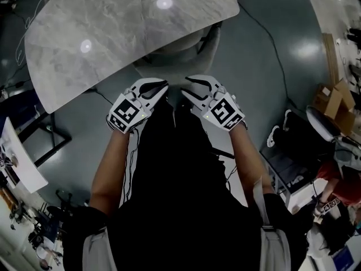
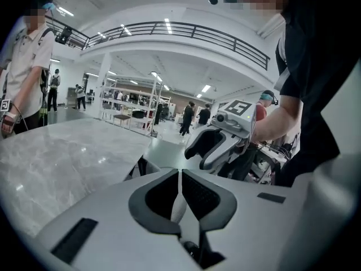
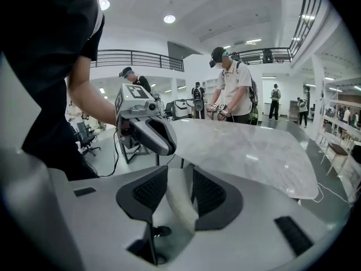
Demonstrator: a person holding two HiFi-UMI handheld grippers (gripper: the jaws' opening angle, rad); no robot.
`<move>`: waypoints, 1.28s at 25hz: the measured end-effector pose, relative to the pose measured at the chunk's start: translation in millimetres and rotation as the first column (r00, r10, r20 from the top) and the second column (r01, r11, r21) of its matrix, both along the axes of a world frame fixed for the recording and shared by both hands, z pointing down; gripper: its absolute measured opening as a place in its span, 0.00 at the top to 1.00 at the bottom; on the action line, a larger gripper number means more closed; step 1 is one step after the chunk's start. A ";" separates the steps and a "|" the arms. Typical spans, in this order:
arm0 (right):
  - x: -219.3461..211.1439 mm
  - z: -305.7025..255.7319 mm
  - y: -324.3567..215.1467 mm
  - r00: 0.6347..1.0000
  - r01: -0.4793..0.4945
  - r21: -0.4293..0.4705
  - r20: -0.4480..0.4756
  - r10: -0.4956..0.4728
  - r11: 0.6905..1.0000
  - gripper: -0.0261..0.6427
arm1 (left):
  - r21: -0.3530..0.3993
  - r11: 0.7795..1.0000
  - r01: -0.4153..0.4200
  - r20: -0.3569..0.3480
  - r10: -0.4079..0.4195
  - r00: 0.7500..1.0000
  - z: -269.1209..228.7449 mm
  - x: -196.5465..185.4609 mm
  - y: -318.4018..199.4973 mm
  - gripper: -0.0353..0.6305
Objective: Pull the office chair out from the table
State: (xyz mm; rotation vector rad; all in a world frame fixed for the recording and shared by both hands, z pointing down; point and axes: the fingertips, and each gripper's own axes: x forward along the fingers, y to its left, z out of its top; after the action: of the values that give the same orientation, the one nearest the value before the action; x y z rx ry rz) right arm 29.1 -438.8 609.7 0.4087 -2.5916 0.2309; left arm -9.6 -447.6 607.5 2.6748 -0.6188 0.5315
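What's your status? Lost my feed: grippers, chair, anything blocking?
Left gripper shut. Right gripper open, pale chair edge between its jaws, not gripped. Chair tucked under table. Nothing seen blocking it.

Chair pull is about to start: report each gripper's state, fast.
Left gripper: closed, holding nothing.
Right gripper: open, chair back edge between its jaws, not clamped.

Office chair (image 1: 192, 49): one stood there.
Marble-topped table (image 1: 113, 33): one stood there.
Grippers: two were held, left gripper (image 1: 164, 86) and right gripper (image 1: 186, 86).
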 end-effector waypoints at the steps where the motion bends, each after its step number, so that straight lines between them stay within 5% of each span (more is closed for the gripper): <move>1: -1.9 4.6 1.6 1.000 0.015 0.001 -0.015 -0.014 1.000 0.76 | -0.004 1.000 -0.011 0.008 0.011 1.000 3.5 0.3 0.3 0.93; 13: -14.1 40.4 3.2 0.978 0.149 -0.004 -0.147 -0.148 0.989 0.70 | -0.044 0.994 -0.099 0.048 0.101 0.994 30.3 6.9 0.2 0.85; 18: -15.1 55.2 7.1 0.962 0.191 0.000 -0.200 -0.187 0.982 0.68 | -0.022 0.988 -0.152 0.146 0.153 0.977 44.5 9.4 2.3 0.77; 28: -22.4 77.7 12.5 0.925 0.275 0.030 -0.281 -0.256 0.961 0.58 | 0.016 0.946 -0.323 0.374 0.294 0.880 71.9 19.2 14.2 0.62; 32: -20.0 90.5 16.3 0.899 0.308 0.028 -0.336 -0.281 0.951 0.58 | 0.004 0.923 -0.385 0.475 0.337 0.813 86.7 19.0 20.3 0.61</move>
State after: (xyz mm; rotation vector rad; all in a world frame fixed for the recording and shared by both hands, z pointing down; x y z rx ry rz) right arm 9.1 -422.6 700.2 0.0669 -2.2955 -0.0476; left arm 9.4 -427.2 694.2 2.7807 -0.2431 1.3144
